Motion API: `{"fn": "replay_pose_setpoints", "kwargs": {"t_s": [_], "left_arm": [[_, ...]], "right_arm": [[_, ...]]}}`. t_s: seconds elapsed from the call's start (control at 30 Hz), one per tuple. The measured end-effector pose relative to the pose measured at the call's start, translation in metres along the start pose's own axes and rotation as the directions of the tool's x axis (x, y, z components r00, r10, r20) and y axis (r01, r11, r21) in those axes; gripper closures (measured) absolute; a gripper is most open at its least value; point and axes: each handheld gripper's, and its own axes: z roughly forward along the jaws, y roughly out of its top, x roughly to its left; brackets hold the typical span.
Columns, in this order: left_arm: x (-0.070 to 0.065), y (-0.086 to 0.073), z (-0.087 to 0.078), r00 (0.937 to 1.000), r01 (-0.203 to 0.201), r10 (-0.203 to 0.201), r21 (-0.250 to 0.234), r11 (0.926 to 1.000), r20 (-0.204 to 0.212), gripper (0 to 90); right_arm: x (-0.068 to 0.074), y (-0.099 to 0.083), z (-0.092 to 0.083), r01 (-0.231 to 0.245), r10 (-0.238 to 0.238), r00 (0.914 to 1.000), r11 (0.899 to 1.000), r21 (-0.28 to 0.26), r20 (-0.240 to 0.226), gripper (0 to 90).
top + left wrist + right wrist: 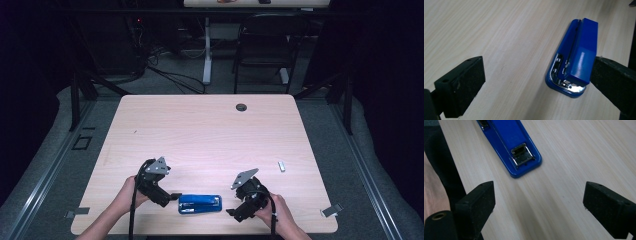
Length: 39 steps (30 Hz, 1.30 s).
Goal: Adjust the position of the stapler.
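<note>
A blue stapler (200,204) lies flat near the front edge of a light wooden table (210,130), lengthwise across it, between the two hand-held grippers of a person whose forearms enter from the bottom of the high view. The left gripper (172,197), held in the person's left hand (129,196), points toward the stapler's left end, its tips just beside that end. In the left gripper view its jaws stand wide apart: one black pad sits on bare wood well clear of the stapler (574,57), while the other pad lies against, or just beside, the stapler's blue top at its hinged end, where bright metal fittings show above the base. The right gripper (234,214), held in the right hand (275,212), angles down toward the table just right of the stapler's other end. In the right gripper view its jaws are likewise spread wide and grip nothing; bare tabletop lies between them, and the stapler's (511,147) front end, with its small metal anvil plate, sits just ahead of the pads without touching either. A small white object (281,166) rests on the table well to the right of the stapler, and a dark round grommet (241,107) marks the table's far side. Behind the table stands a black chair (265,45).
</note>
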Motion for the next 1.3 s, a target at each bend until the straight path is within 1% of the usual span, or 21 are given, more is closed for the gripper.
{"fn": "replay_pose_setpoints", "kwargs": {"t_s": [0.07,0.2,0.3,0.37,0.47,0.5,0.57,0.6,0.63,0.67,0.7,0.73,0.77,0.83,0.87,0.9,0.93,1.0,1.17,1.23,1.3], "left_arm": [[-0.002,0.001,0.000,0.9999,-0.009,0.009,0.004,1.0000,0.010,0.3],[-0.006,0.001,0.002,0.9992,-0.029,0.029,0.017,0.9994,0.028,0.2],[-0.007,0.002,0.004,0.9992,-0.033,0.032,0.034,0.9989,0.026,0.5],[-0.009,0.002,0.008,0.9983,-0.045,0.042,0.055,0.9975,0.041,3.9],[-0.012,0.002,0.013,0.9965,-0.058,0.053,0.082,0.9950,0.065,4.2],[-0.012,0.002,0.013,0.9965,-0.058,0.053,0.082,0.9950,0.065,6.2],[-0.015,0.002,0.016,0.9940,-0.082,0.073,0.109,0.9906,0.081,12.3],[-0.016,0.001,0.018,0.9940,-0.080,0.071,0.113,0.9904,0.083,17.7],[-0.016,0.001,0.018,0.9940,-0.080,0.071,0.113,0.9904,0.083,19.6],[-0.017,0.001,0.020,0.9922,-0.090,0.079,0.125,0.9880,0.097,21.7],[-0.017,0.001,0.020,0.9922,-0.090,0.079,0.125,0.9880,0.097,23.4],[-0.018,0.000,0.022,0.9913,-0.097,0.084,0.131,0.9866,0.102,25.0],[-0.019,0.001,0.022,0.9909,-0.099,0.085,0.133,0.9862,0.104,25.8],[-0.019,0.001,0.023,0.9900,-0.102,0.087,0.134,0.9857,0.111,29.8],[-0.020,0.001,0.023,0.9890,-0.110,0.094,0.140,0.9840,0.114,32.0],[-0.020,0.001,0.023,0.9890,-0.110,0.094,0.140,0.9840,0.114,34.2],[-0.021,0.000,0.025,0.9863,-0.115,0.096,0.138,0.9838,0.134,36.6],[-0.022,0.000,0.027,0.9841,-0.128,0.106,0.154,0.9797,0.142,40.1],[-0.025,-0.001,0.033,0.9829,-0.145,0.121,0.178,0.9733,0.139,48.2],[-0.025,-0.001,0.033,0.9829,-0.142,0.118,0.177,0.9739,0.141,51.4],[-0.024,-0.002,0.034,0.9836,-0.144,0.122,0.177,0.9735,0.133,56.3]], "right_arm": [[0.004,0.004,0.006,0.007,-0.007,0.9999,1.000,0.005,-0.012,10.4],[0.011,0.013,0.016,0.049,-0.048,0.9982,0.998,0.038,-0.035,10.9],[0.012,0.016,0.019,0.054,-0.053,0.9982,0.998,0.040,-0.029,12.2],[0.011,0.019,0.025,0.048,-0.047,0.9981,0.998,0.039,-0.040,13.8],[0.010,0.024,0.029,0.055,-0.053,0.9975,0.998,0.042,-0.046,16.3],[0.010,0.025,0.031,0.059,-0.057,0.9969,0.998,0.023,-0.054,18.1],[0.012,0.029,0.032,0.078,-0.076,0.9959,0.996,0.044,-0.049,22.1],[0.013,0.030,0.034,0.077,-0.075,0.9954,0.997,0.031,-0.060,24.4],[0.013,0.030,0.034,0.077,-0.075,0.9954,0.997,0.031,-0.060,24.4],[0.014,0.034,0.035,0.096,-0.094,0.9944,0.995,0.040,-0.049,31.1],[0.014,0.034,0.035,0.096,-0.094,0.9944,0.995,0.040,-0.049,31.1],[0.016,0.037,0.037,0.097,-0.096,0.9937,0.995,0.020,-0.057,39.2],[0.017,0.039,0.038,0.099,-0.098,0.9934,0.995,0.011,-0.058,43.7],[0.017,0.040,0.038,0.108,-0.108,0.9925,0.994,0.003,-0.058,44.7],[0.019,0.044,0.040,0.117,-0.117,0.9911,0.993,-0.002,-0.064,50.2],[0.019,0.044,0.040,0.117,-0.117,0.9911,0.993,-0.002,-0.064,50.2],[0.020,0.047,0.042,0.124,-0.125,0.9899,0.992,-0.015,-0.066,52.0],[0.022,0.049,0.045,0.133,-0.134,0.9889,0.991,-0.011,-0.064,53.8],[0.023,0.051,0.051,0.147,-0.146,0.9873,0.989,0.001,-0.063,55.7],[0.022,0.051,0.051,0.145,-0.145,0.9873,0.989,0.001,-0.066,55.8],[0.022,0.050,0.054,0.146,-0.145,0.9868,0.989,0.022,-0.073,54.2]]}}
